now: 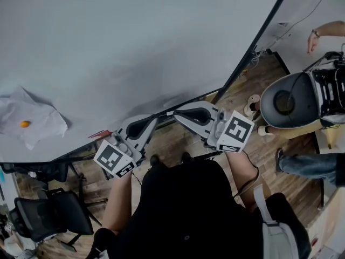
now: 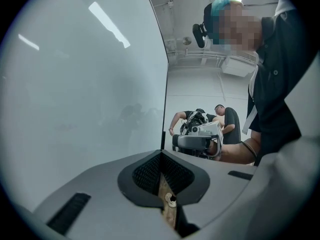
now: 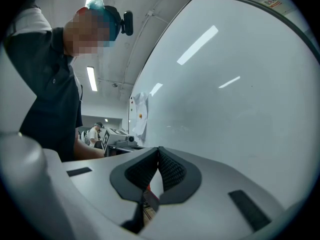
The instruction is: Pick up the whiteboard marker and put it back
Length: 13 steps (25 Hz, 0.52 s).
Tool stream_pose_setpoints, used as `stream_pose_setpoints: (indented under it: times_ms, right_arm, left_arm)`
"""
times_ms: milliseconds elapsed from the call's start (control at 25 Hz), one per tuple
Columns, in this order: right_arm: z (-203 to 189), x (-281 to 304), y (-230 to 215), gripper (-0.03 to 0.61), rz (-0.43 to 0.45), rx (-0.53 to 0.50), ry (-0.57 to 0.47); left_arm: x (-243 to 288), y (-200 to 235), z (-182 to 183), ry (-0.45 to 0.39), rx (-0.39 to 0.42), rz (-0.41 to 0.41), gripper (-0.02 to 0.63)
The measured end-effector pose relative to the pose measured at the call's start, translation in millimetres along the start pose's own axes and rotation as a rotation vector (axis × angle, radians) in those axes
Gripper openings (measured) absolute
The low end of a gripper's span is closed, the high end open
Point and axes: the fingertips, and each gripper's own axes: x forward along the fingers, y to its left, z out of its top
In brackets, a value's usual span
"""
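- Whiteboard [image 1: 135,47]: fills the far and left part of the head view. Its right edge runs down toward the near centre.
- Sheet [image 1: 32,120]: on the board, at its left side. A small magnet [image 1: 25,124] sits on the sheet.
- Left gripper [image 1: 153,121] and right gripper [image 1: 177,114]: side by side at the board's near edge, tips close to each other.
- Office chair [image 1: 51,215]: near left, below the board's edge.
- Round-topped machine [image 1: 285,101]: on the floor [image 1: 259,150], right of the board.
- Person's leg [image 1: 310,163]: right of the grippers, nearer than the machine.
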Motion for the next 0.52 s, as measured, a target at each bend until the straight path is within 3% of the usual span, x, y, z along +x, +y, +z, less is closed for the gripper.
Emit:
stream_pose_setpoints:
  times_ms: [520]
  right_arm:
    - [-14, -12, 5, 0.02, -0.013, -0.002, -0.002]
  left_arm:
    - [7, -13, -17, 0.016, -0.028, -0.016, 0.011]
